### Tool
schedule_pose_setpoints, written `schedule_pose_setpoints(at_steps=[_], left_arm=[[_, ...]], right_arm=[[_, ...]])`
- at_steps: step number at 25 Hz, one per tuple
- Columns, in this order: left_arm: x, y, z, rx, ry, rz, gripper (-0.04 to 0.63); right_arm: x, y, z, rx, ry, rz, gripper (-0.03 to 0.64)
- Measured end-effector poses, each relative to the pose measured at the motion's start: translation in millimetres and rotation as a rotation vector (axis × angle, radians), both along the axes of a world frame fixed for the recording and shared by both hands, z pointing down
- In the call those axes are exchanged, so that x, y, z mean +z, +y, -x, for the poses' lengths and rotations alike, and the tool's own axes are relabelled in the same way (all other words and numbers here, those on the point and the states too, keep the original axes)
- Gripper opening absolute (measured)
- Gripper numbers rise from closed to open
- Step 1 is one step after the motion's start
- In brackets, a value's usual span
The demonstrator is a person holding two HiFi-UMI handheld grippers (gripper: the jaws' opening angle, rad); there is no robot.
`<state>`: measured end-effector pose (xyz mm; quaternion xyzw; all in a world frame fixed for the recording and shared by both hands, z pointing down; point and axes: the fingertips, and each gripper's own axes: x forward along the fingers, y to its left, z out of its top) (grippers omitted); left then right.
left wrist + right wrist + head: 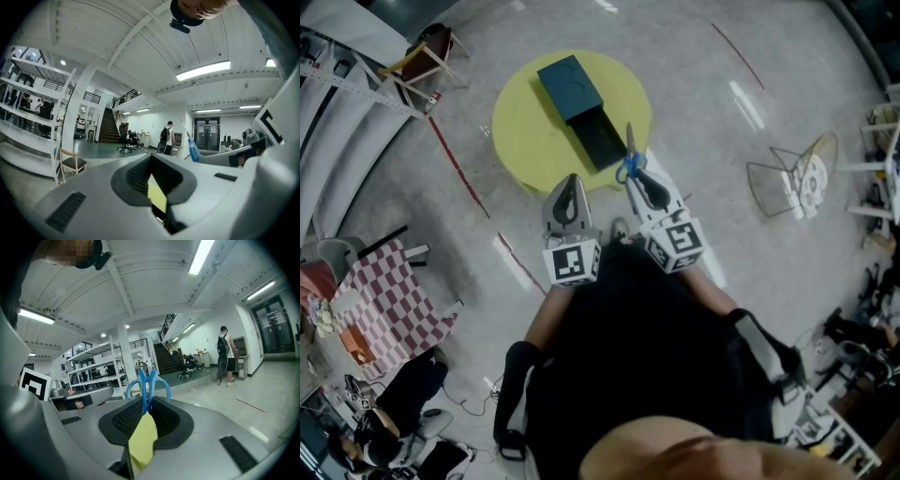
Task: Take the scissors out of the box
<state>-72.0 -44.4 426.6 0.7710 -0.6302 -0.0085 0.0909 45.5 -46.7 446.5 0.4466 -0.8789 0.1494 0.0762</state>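
A round yellow table [514,141] stands on a grey polished floor [703,103] crossed by red tape lines [459,171]. On the table lies a dark box [569,86] with its drawer [598,145] slid out toward the person.

The scissors [629,161] are out of the box. The right gripper [634,178] has its jaws clamped on their blue handles, and the blades point away over the table's near edge, just beside the open drawer. In the right gripper view the handle loops stand up past the jaw tips.

The left gripper [573,180] hovers next to it at the table's near rim. Its jaws are closed together with nothing between them, and only the yellow tabletop shows below them in the left gripper view.

Around the table, a wooden chair [422,61] sits at the far left, a red-and-white checkered cloth [394,295] covers something at the left, and a wire frame [778,173] stands on the right.

The gripper views show a large white hall with ceiling strip lights [203,70], open white shelving [28,117], a dark staircase [108,126], and a person with a backpack [225,357] standing well away.
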Motion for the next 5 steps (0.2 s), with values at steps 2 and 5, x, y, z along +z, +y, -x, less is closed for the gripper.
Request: schedule_pose_setpoints(at_steps=[2,5], left_arm=[[0.4,0.4,1.9,-0.001,-0.001,0.001,-0.006],[1.1,1.0,4.7,-0.003,-0.001,0.003,-0.005]], right_arm=[[-0.4,-0.1,1.4,0.0,-0.005,-0.002,0.063],[-0.2,-0.7,2.8,0.003,-0.007,-0.003,0.063]])
